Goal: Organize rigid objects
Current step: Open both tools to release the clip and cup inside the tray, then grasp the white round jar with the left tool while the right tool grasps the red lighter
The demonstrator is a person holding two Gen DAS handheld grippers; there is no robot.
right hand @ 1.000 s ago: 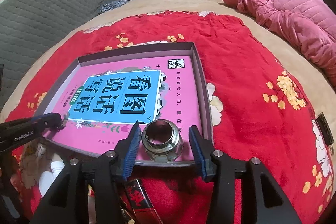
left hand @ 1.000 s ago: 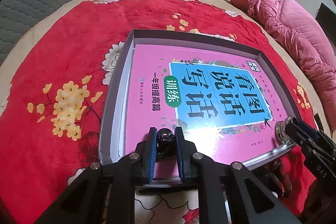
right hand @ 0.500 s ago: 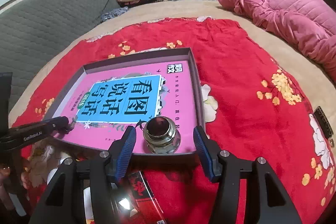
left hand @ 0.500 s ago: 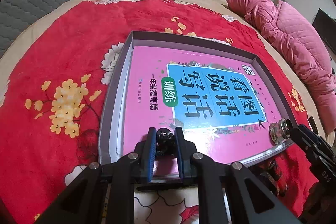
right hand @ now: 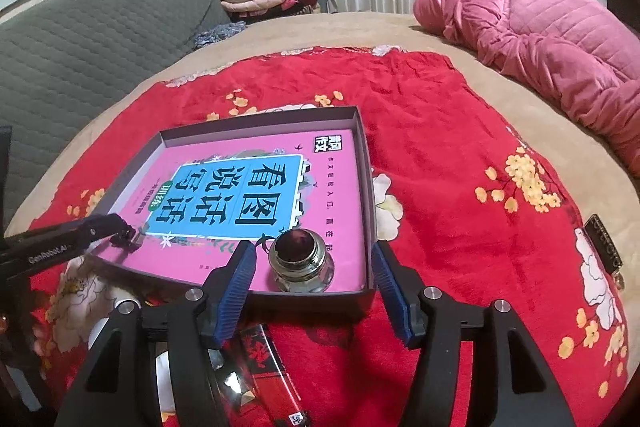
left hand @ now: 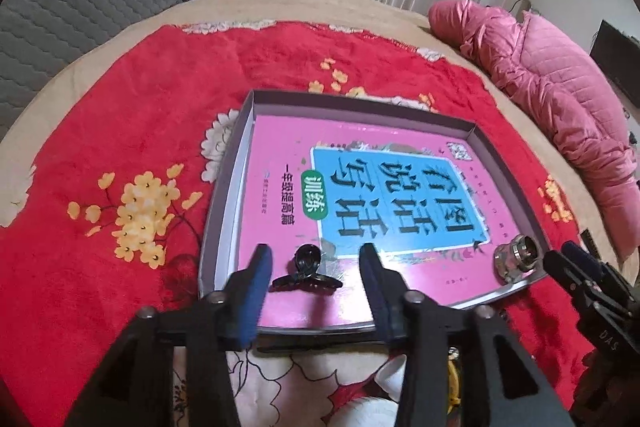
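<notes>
The left gripper [left hand: 316, 267] is opening, its jaws apart around the black hair clip [left hand: 307, 271] lying on the pink book [left hand: 360, 195] in the box [left hand: 224, 219]; the right gripper [right hand: 312, 267] is opening too, jaws wide around the metal jar [right hand: 301, 261], so both things look dropped off where they belong

Left gripper [left hand: 316, 271]: both black arms reach forward and downward from the bottom edge of the left wrist view, ending in blue-padded fingers [left hand: 256, 279]. The jaws are opening; a small black clip lies between them, and neither pad touches it. Seen from the right wrist view, this same gripper [right hand: 120, 233] enters from the left edge as a slim black arm, tip lowered.

Right gripper [right hand: 314, 267]: arms angled forward and down, blue pads [right hand: 236, 275] set wide. The jaws are opening; a metal-rimmed jar stands between them, clear of both pads. In the left wrist view its finger ends [left hand: 568, 259] show at the right edge
</notes>
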